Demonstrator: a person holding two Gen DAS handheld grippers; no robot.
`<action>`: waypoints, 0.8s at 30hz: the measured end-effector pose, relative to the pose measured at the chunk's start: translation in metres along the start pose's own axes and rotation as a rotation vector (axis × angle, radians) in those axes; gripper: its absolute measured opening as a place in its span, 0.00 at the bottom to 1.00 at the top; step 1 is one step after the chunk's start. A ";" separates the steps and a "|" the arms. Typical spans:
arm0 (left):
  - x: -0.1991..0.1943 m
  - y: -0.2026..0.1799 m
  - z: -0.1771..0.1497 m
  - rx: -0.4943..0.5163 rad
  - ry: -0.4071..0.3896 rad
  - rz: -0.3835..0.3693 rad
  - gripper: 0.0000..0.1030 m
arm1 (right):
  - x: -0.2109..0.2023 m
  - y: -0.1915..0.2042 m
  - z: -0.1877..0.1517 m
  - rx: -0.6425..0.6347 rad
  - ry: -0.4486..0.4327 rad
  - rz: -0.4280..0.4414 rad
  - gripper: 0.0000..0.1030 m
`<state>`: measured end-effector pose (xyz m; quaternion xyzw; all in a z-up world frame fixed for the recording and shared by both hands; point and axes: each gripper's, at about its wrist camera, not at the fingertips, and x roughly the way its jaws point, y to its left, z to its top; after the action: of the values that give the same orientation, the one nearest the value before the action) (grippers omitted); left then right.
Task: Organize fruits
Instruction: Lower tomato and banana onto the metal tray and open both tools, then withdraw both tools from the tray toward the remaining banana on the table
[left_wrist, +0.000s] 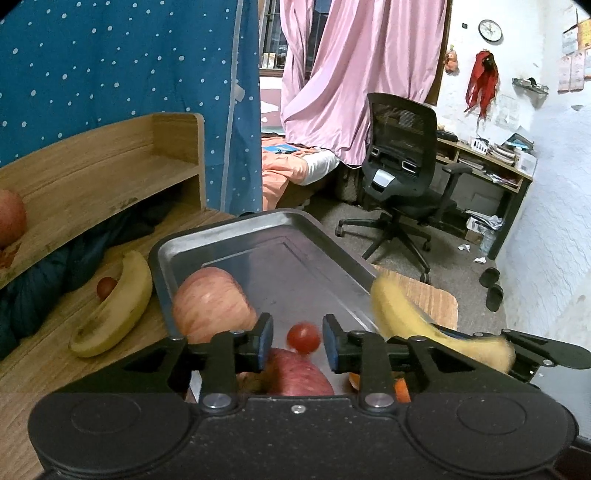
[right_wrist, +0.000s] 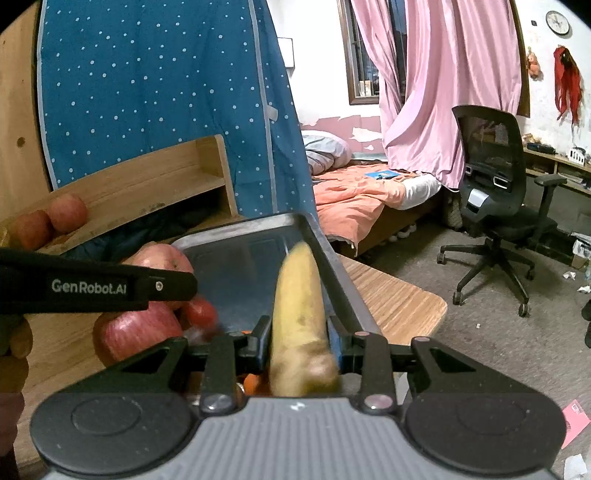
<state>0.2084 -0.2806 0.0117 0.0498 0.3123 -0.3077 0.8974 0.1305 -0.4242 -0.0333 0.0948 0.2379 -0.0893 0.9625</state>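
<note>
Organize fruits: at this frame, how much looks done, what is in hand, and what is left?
Done: two apples and a cherry tomato lie in the tray. In hand: the right gripper grips a banana over the tray; the left gripper is open over the tomato, not gripping it. Left: a banana and small red fruit on the desk, apples on the shelf.

Your right gripper (right_wrist: 297, 341) clamps a banana (right_wrist: 300, 325) over the metal tray's (right_wrist: 332, 258) right edge. Two apples (right_wrist: 138, 330) and a small tomato (right_wrist: 201, 314) crowd its left side.
</note>
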 end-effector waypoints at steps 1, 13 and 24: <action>0.000 0.000 0.000 -0.002 0.000 0.000 0.33 | 0.000 0.001 0.000 -0.003 -0.001 -0.004 0.36; -0.026 0.014 0.000 -0.047 -0.052 0.019 0.65 | -0.008 0.006 -0.002 -0.005 -0.027 -0.016 0.63; -0.081 0.037 -0.011 -0.090 -0.134 0.096 0.94 | -0.040 0.022 0.000 0.002 -0.107 -0.027 0.93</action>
<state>0.1741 -0.2048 0.0469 0.0035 0.2624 -0.2528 0.9312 0.1004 -0.3981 -0.0118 0.0876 0.1873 -0.1076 0.9724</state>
